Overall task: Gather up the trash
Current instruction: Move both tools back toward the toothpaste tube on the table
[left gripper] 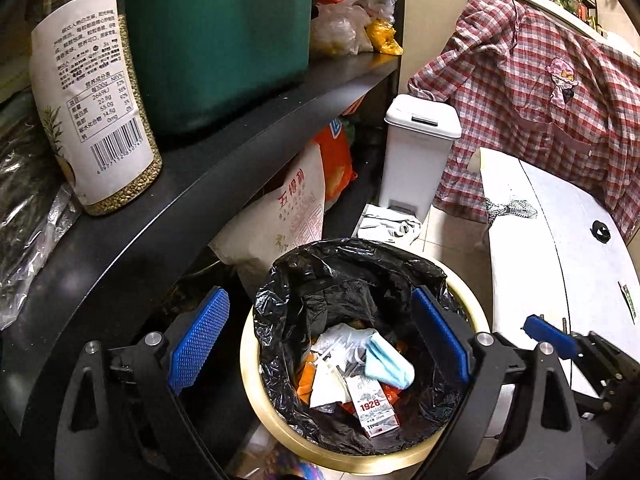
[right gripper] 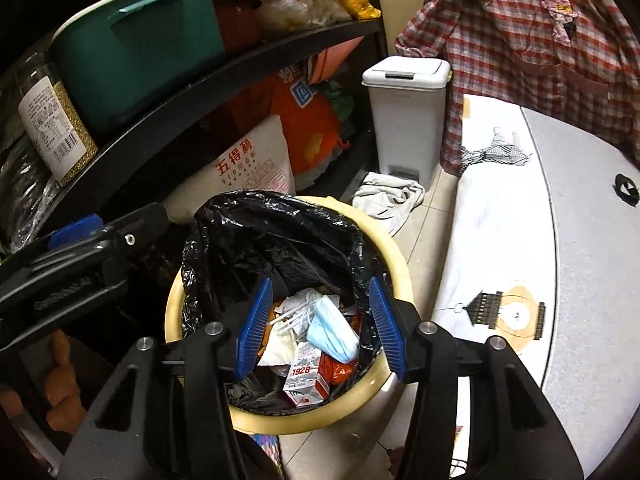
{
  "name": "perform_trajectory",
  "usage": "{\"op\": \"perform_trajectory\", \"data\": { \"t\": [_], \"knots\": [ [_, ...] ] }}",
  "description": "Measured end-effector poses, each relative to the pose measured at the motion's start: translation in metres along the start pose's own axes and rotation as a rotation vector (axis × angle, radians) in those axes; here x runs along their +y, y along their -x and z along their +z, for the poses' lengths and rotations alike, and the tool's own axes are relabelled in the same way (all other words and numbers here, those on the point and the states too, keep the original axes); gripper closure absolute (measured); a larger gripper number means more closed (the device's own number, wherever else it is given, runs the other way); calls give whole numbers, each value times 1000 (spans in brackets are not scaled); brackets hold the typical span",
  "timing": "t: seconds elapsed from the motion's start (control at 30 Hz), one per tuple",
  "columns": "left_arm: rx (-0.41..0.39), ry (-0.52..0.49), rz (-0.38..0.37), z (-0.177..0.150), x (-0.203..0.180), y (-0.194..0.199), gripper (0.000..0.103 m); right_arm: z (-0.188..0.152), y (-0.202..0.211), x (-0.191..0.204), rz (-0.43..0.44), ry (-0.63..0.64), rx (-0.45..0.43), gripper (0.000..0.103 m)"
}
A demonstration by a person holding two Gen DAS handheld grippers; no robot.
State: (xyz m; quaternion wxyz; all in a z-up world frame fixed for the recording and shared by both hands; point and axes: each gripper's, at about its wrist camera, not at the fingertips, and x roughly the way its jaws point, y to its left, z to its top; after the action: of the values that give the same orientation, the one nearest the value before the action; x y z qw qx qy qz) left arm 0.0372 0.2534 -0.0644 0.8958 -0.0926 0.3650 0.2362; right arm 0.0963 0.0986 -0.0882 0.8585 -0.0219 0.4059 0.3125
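— Hovering over what, exactly?

— Both my grippers hung above the yellow bin (left gripper: 474, 308), the one lined with a black bag (left gripper: 320, 276). My left gripper (left gripper: 318, 344) had its blue pads spread wide with nothing between them, and my right gripper (right gripper: 324, 328) stood open too, a little narrower, and just as bare.

— And the trash?

— Down in the bag. A small carton marked 1928 (right gripper: 305, 380) lay nearest me, with a light blue face mask (right gripper: 334, 330) resting partly over it and crumpled white paper (right gripper: 280, 344) beside that. Orange wrappers (right gripper: 339, 370) showed underneath (I couldn't tell what they had held).

— What stood around the bin?

— A black shelf (left gripper: 224, 152) ran along the left, carrying a green tub (left gripper: 216, 40) and a labelled jar of grain (left gripper: 94, 96). Below it a white sack with red characters (right gripper: 244, 168) leaned just beside the bin. Farther back stood a white pedal bin (right gripper: 406, 116), lid shut, with a grey rag (right gripper: 390, 200) on the floor tiles at its foot. A white table (right gripper: 520, 240) filled the right side, and a red checked shirt (left gripper: 532, 92) hung behind it.
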Motion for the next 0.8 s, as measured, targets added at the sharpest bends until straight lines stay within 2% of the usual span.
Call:
{"op": "perform_trajectory", "data": {
  "t": [0.23,0.4,0.57,0.8],
  "knots": [
    [-32,-25,-10,-1,-10,11,14,-2,58,-13,-70,23,-90,35],
    [-49,-75,-31,-1,-27,21,14,-10,104,-33,-125,22,-154,31],
    [-72,-98,-92,1,-57,42,14,-24,146,-55,-167,3,-189,28],
    [-122,-169,-193,-1,-112,82,10,-45,199,-98,-292,-29,-272,26]
  ]
}}
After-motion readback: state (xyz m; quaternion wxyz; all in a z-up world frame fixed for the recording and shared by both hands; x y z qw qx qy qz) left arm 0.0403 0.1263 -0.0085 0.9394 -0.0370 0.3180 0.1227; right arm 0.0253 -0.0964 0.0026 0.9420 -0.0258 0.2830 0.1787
